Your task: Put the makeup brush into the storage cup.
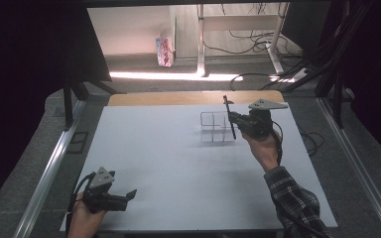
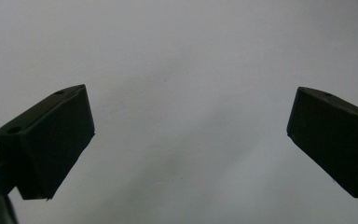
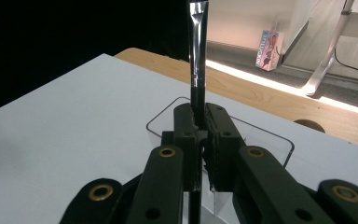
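A slim black stick, like a brush or pen (image 1: 229, 117), stands nearly upright in my right gripper (image 1: 234, 119), whose jaws are shut on its lower part. The right gripper view shows its glossy upper end (image 3: 198, 56) rising above my right gripper (image 3: 204, 135). Just beyond and below lies a clear, compartmented plastic organizer (image 1: 212, 127) with a rounded rim (image 3: 161, 122), at the back right of the white tabletop (image 1: 168, 163). My left gripper (image 1: 130, 194) rests near the front left corner, its jaws wide apart with nothing between them (image 2: 191, 140) over bare white surface.
A wooden strip (image 1: 188, 97) borders the table's far edge. On the floor beyond stand a small colourful carton (image 1: 164, 51), white desk legs (image 1: 201, 44) and loose cables (image 1: 258, 39). Metal rails (image 1: 49, 168) run along both sides of the table.
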The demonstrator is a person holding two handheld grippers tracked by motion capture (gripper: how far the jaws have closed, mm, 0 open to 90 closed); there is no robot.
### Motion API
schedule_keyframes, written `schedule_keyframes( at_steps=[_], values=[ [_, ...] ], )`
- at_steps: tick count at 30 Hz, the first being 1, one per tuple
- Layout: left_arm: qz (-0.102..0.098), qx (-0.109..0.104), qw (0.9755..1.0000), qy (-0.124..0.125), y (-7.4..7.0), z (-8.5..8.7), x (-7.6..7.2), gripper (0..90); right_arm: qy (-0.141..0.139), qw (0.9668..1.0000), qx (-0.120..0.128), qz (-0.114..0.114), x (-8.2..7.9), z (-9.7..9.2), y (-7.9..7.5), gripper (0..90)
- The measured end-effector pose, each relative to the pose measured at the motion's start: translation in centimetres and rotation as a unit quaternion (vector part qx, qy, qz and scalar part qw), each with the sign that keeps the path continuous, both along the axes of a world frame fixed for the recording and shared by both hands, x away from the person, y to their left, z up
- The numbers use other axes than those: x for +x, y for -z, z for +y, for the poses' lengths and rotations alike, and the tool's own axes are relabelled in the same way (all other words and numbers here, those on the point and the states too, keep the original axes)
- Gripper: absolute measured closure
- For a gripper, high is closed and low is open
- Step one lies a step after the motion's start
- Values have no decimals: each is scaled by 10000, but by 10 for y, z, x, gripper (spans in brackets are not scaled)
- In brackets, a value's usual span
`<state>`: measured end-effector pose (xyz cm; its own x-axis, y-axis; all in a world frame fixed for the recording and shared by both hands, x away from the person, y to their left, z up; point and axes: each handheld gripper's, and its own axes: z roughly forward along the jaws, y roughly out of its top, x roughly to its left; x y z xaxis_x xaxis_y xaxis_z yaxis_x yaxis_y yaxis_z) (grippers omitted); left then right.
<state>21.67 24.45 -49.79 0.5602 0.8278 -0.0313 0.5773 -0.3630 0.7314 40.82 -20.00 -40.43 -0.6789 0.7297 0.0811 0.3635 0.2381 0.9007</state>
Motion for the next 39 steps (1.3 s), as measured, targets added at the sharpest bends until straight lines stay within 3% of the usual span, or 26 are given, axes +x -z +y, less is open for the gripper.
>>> schedule_keyframes(
  at_steps=[39],
  values=[
    [-14,-37,10000,14,0,0,0,9,100,9999,113,-66,34,23,-2,840]
  ],
)
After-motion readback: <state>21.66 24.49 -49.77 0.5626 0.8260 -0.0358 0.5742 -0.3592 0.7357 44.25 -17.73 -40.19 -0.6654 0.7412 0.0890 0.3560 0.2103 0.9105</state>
